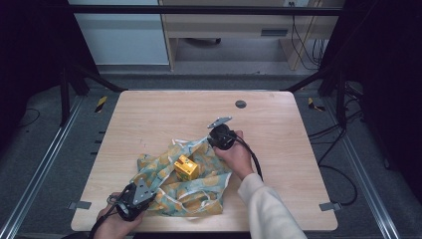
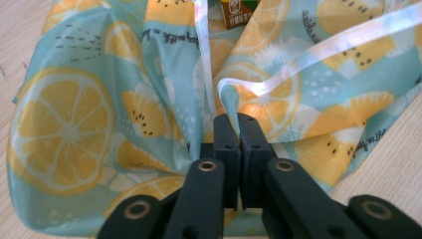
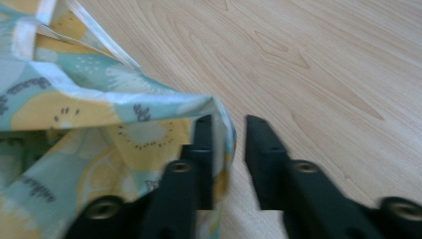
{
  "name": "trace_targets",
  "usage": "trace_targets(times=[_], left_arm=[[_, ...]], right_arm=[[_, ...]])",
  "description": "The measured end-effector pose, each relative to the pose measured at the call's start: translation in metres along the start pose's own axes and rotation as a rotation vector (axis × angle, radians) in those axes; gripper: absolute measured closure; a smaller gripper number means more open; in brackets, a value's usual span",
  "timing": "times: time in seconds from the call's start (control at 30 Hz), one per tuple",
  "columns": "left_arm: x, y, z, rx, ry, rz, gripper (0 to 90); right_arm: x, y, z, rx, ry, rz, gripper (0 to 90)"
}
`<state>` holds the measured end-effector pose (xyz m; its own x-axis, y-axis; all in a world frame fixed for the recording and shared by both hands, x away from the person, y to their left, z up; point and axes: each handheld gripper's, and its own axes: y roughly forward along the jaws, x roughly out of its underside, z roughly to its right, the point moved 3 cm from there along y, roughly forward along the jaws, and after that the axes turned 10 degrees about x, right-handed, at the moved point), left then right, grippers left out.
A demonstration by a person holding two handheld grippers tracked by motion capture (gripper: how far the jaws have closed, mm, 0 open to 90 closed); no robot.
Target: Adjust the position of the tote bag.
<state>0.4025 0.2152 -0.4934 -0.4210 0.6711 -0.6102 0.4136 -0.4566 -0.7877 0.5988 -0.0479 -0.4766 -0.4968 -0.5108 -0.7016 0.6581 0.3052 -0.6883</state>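
A teal cloth bag [image 1: 166,195] printed with yellow lemon slices lies crumpled on the near half of the wooden table [image 1: 149,114]. A small yellow box [image 1: 186,168] rests on its middle. My left gripper [image 1: 148,192] is at the bag's near-left corner. In the left gripper view its jaws [image 2: 238,117] are pressed together on a fold of the cloth [image 2: 99,99] beside a white hem, with the box [image 2: 239,12] beyond. My right gripper [image 1: 211,141] is at the bag's far-right corner. Its jaws [image 3: 229,119] stand apart, and the cloth's edge [image 3: 74,109] drapes over the left one.
A grey round cap [image 1: 240,104] sits in the table's far half, which is bare wood. Metal brackets [image 1: 79,204] [image 1: 330,205] clamp the near corners. A black cable [image 1: 256,162] trails from the right gripper over the hand. Dark frame posts stand around the table.
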Motion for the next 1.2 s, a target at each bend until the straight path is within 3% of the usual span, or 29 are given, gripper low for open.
trace_targets(times=[0.07,0.17,0.3,0.4,0.6,0.7,0.8,0.97,1.13,1.2], left_arm=[[-0.002,-0.001,0.001,-0.017,0.01,0.016,81.5],[-0.006,-0.005,-0.001,-0.068,0.017,0.079,70.5],[-0.009,-0.015,-0.006,-0.118,-0.017,0.159,57.1],[-0.01,-0.023,-0.009,-0.134,-0.04,0.226,53.1],[-0.017,-0.032,-0.011,-0.123,-0.07,0.304,46.8],[-0.025,-0.027,-0.016,-0.122,-0.084,0.312,46.2],[-0.039,-0.023,-0.023,-0.136,-0.063,0.304,45.4],[-0.059,-0.004,-0.037,-0.134,-0.05,0.244,49.1],[-0.05,0.011,-0.038,-0.105,-0.095,0.256,64.8],[-0.045,0.017,-0.035,-0.096,-0.089,0.226,71.9]], right_arm=[[-0.003,-0.009,0.001,0.025,-0.019,0.005,56.9],[-0.008,-0.028,0.001,0.034,-0.012,0.048,46.6],[-0.01,-0.053,0.0,0.031,-0.021,0.101,41.2],[-0.009,-0.07,0.0,0.018,-0.009,0.139,38.3],[0.007,-0.098,-0.012,-0.032,-0.011,0.183,37.2],[0.021,-0.109,-0.019,-0.036,-0.024,0.187,36.5],[0.035,-0.118,-0.023,-0.032,-0.025,0.197,34.2],[0.059,-0.12,-0.028,-0.019,-0.011,0.172,30.6],[0.078,-0.107,-0.026,0.0,0.021,0.143,27.7],[0.085,-0.1,-0.023,0.018,0.01,0.1,29.1]])
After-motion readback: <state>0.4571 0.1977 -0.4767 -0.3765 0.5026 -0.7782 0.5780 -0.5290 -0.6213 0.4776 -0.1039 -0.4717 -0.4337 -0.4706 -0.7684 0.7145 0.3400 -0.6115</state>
